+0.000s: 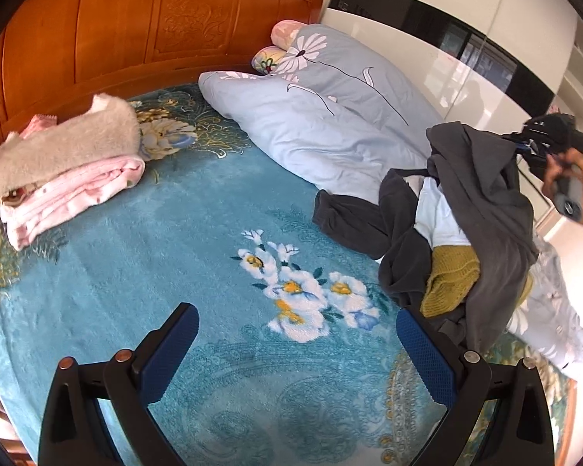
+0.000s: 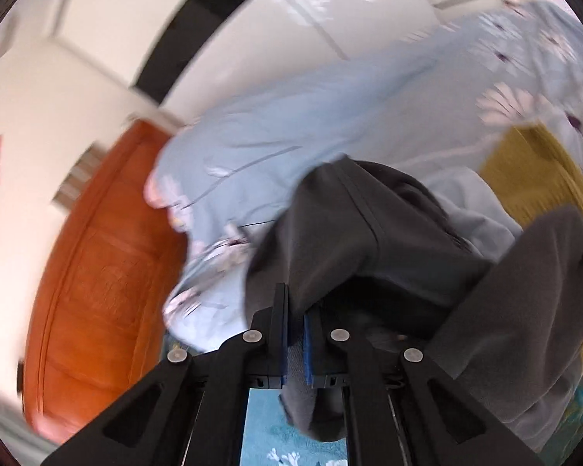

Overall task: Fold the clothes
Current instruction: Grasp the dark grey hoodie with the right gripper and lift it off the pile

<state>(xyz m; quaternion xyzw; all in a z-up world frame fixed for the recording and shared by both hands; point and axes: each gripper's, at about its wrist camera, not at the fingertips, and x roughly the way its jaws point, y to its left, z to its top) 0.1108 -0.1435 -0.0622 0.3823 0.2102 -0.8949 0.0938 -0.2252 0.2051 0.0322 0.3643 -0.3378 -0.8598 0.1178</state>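
Note:
A dark grey garment point(image 1: 482, 202) is lifted off a heap of clothes at the right of the bed, over a white piece point(image 1: 435, 213) and a mustard knit point(image 1: 451, 279). In the right wrist view my right gripper point(image 2: 296, 334) is shut on that dark grey garment point(image 2: 369, 240), whose fabric is pinched between the blue pads and drapes over the fingers. A hand holds the right gripper point(image 1: 540, 143) at the far right of the left wrist view. My left gripper point(image 1: 295, 353) stands open above the blue floral bedspread point(image 1: 175, 240), holding nothing.
Folded pink and beige clothes point(image 1: 62, 167) are stacked at the left by the wooden headboard point(image 1: 136, 27). A pale blue duvet point(image 1: 322, 116) with pillows lies along the back right. White wardrobe doors point(image 1: 466, 39) stand behind the bed.

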